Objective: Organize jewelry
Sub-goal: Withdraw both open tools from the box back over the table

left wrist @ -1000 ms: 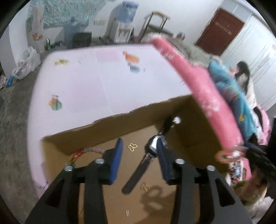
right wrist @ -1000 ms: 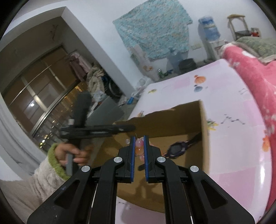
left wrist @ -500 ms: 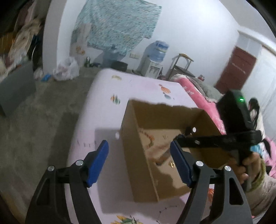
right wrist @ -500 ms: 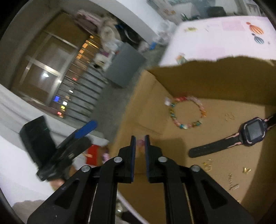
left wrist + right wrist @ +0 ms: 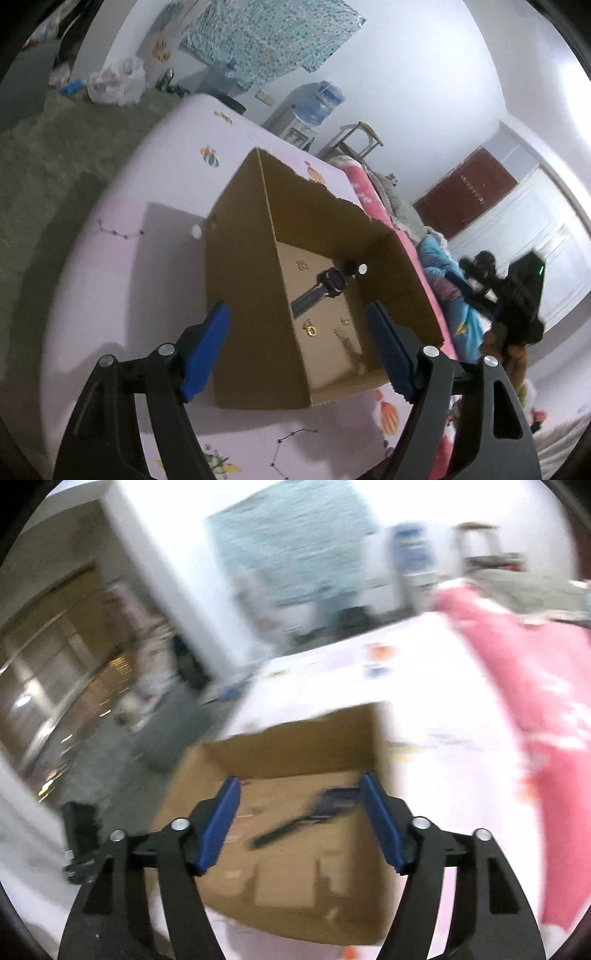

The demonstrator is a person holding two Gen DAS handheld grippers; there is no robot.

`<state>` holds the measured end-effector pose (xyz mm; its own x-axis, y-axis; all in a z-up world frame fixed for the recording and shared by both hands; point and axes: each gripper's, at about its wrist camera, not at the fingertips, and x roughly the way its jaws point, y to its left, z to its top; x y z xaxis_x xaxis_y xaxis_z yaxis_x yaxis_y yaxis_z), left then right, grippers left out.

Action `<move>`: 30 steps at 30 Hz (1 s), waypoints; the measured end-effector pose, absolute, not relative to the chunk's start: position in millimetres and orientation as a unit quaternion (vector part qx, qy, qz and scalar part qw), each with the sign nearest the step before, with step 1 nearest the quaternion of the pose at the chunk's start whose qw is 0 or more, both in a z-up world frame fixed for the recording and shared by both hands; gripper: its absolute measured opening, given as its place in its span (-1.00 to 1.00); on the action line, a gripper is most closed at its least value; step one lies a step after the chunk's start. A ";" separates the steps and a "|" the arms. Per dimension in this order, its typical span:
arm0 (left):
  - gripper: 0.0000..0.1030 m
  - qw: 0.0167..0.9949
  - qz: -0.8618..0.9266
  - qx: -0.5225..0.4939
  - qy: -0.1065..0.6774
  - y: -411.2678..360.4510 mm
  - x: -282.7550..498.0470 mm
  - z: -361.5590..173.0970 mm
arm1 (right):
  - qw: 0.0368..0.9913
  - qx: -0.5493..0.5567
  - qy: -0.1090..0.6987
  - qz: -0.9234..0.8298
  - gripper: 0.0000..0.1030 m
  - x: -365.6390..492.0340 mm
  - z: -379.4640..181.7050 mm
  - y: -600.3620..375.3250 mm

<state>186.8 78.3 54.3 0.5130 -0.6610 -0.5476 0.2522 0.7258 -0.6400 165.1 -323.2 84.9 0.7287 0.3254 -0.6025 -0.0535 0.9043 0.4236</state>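
Note:
An open cardboard box [image 5: 243, 295] stands on a pale pink bed sheet. Inside lie a dark watch [image 5: 321, 290] and small gold pieces [image 5: 309, 328]. My left gripper [image 5: 299, 349] is open and empty, raised above the box's near left corner. The right wrist view is blurred: the box [image 5: 295, 738] and the watch [image 5: 314, 812] show below my right gripper [image 5: 301, 823], which is open and empty above the box. The right gripper's body [image 5: 517, 295] shows at the far right of the left wrist view. The bead bracelet is hidden.
A pink blanket [image 5: 535, 701] and blue bedding [image 5: 447, 280] lie along the bed's right side. A water dispenser [image 5: 310, 107], a stool [image 5: 354, 136] and a hanging patterned cloth [image 5: 266, 33] stand by the far wall. Grey floor lies left of the bed.
My right gripper has opened and pulled up out of the box; the small thing it held is gone from its fingers. My left gripper has let go of the watch, opened wide and backed off.

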 end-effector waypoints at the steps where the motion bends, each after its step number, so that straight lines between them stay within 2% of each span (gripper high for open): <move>1: 0.45 0.830 -0.275 -0.253 0.414 76.1 189.3 51.0 | 0.905 0.200 0.367 0.080 0.28 164.7 74.1 -335.9; 6: 0.48 0.814 -0.282 -0.267 0.432 62.1 192.1 40.1 | 0.843 0.268 0.453 0.114 0.28 179.5 10.8 -352.4; 8: 0.48 0.819 -0.274 -0.263 0.430 58.4 189.7 42.0 | 0.828 0.276 0.467 0.146 0.24 177.2 3.5 -341.5; 12: 0.48 0.828 -0.257 -0.257 0.427 52.8 184.5 45.9 | 0.854 0.199 0.468 0.112 0.23 166.4 14.7 -319.2; 24: 0.48 0.842 -0.270 -0.242 0.400 54.6 139.4 57.7 | 0.872 0.221 0.425 0.097 0.23 123.4 35.4 -322.5; 30: 0.49 0.831 -0.294 -0.258 0.396 58.9 144.2 54.6 | 0.884 0.207 0.409 0.092 0.23 135.9 34.5 -323.4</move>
<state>144.2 58.9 54.6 0.5139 -0.6925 -0.5063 0.2846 0.6944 -0.6609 135.9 -323.4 34.5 0.6481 0.3324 -0.6852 0.0073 0.8970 0.4420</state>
